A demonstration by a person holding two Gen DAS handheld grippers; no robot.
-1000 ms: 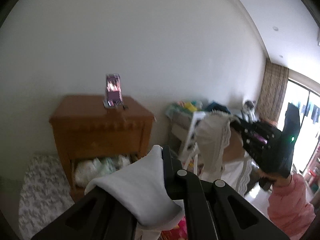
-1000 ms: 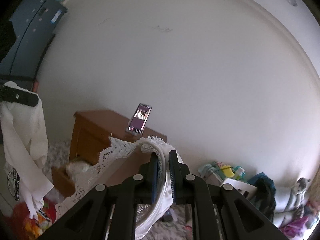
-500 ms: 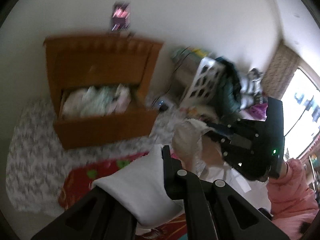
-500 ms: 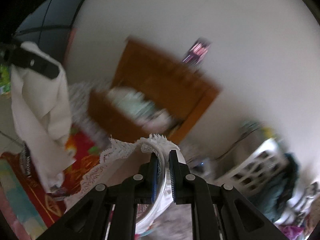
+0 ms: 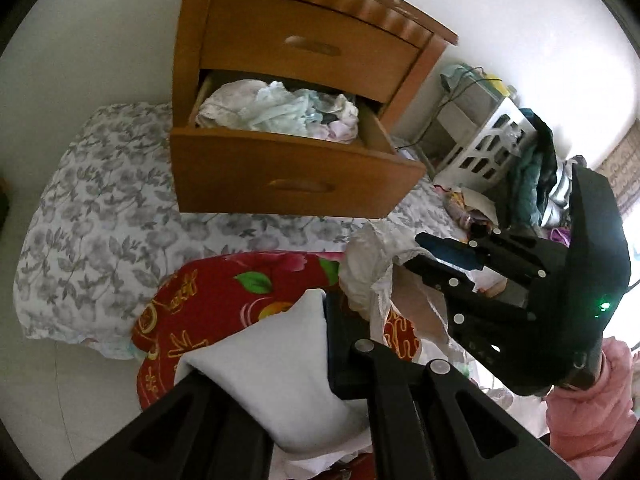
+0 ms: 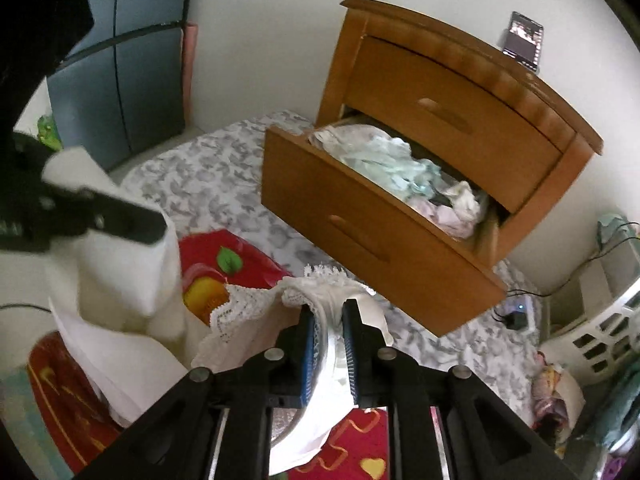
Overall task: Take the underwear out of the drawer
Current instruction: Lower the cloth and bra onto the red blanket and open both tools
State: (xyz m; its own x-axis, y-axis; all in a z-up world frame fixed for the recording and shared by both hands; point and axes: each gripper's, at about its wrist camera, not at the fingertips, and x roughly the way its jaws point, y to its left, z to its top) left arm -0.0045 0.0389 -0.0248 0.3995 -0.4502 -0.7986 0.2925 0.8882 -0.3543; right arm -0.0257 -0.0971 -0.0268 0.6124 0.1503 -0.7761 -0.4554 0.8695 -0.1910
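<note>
The right gripper (image 6: pixel 328 320) pinches a lace-trimmed white undergarment (image 6: pixel 256 308); the left gripper (image 5: pixel 324 320) clamps plain white cloth (image 5: pixel 276 364). Both hang clear (seemingly for setting down). At twelve o'clock, the open wooden drawer (image 5: pixel 280 168) holds more pastel underwear (image 5: pixel 276 110).

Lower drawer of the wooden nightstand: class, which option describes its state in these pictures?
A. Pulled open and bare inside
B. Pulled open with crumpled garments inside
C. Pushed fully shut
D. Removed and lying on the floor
B: the lower drawer stands pulled out from the nightstand, with crumpled pale garments heaped inside.
</note>
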